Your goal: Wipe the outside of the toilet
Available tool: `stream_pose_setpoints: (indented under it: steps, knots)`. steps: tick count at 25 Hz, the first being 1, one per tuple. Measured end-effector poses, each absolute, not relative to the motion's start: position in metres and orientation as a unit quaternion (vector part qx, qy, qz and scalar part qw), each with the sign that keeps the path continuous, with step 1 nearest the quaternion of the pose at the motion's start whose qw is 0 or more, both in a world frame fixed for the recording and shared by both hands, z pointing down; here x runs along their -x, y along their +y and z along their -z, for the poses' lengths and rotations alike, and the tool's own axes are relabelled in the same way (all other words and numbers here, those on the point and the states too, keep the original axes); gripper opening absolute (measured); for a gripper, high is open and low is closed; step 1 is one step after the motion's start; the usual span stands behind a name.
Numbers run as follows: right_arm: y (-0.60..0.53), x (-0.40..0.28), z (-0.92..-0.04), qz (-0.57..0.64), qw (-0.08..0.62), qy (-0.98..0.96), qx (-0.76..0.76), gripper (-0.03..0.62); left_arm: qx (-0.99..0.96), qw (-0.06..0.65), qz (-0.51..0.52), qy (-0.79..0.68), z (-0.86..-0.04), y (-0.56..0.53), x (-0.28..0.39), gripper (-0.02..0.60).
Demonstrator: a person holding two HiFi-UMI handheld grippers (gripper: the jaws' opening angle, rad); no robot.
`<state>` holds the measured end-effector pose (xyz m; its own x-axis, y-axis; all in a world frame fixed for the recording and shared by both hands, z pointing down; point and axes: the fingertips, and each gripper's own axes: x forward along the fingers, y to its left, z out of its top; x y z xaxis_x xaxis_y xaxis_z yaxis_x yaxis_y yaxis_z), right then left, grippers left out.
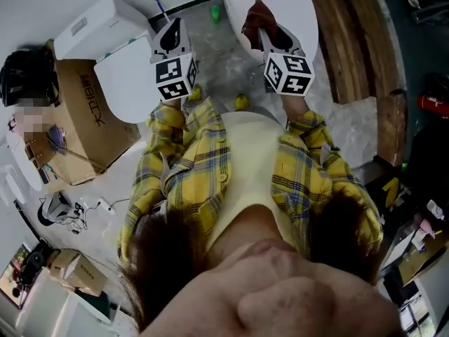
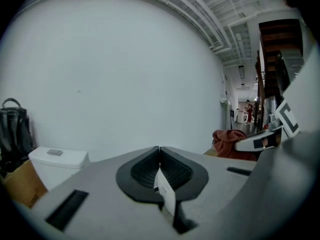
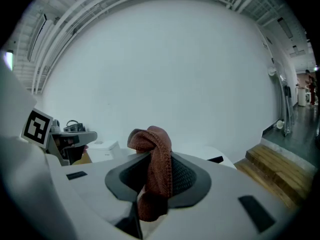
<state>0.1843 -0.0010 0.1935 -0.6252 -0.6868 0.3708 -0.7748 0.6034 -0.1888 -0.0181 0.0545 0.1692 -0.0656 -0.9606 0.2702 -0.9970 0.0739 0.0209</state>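
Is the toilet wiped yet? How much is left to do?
Done: the brown cloth is picked up and pinched in the shut fingers of the right gripper. In hand: that gripper is held over the white toilet, and the cloth is not touching it. The left gripper is shut. Left: apparently all the wiping of the outside.

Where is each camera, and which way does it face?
Head view: on the person's head, looking steeply down at two toilets; plaid sleeves, both hand-held grippers show.
Left gripper view: on the left hand-held gripper, along shut jaws toward a white wall.
Right gripper view: on the right hand-held gripper, facing the wall; jaws clamp a cloth.
Shared: all three show the cloth.
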Motion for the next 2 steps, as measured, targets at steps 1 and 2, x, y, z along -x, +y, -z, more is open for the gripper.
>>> stream_pose_setpoints:
  steps: [1, 2]
  knots:
    - [-0.005, -0.198, -0.193, -0.165, 0.132, -0.887, -0.410, 0.115, -0.672, 0.106, -0.085, -0.728, -0.167, 0.053, 0.006, 0.009]
    - [-0.009, -0.212, -0.193, -0.162, 0.134, -0.888, -0.408, 0.115, -0.670, 0.104, -0.085, -0.730, -0.165, 0.052, -0.006, 0.009]
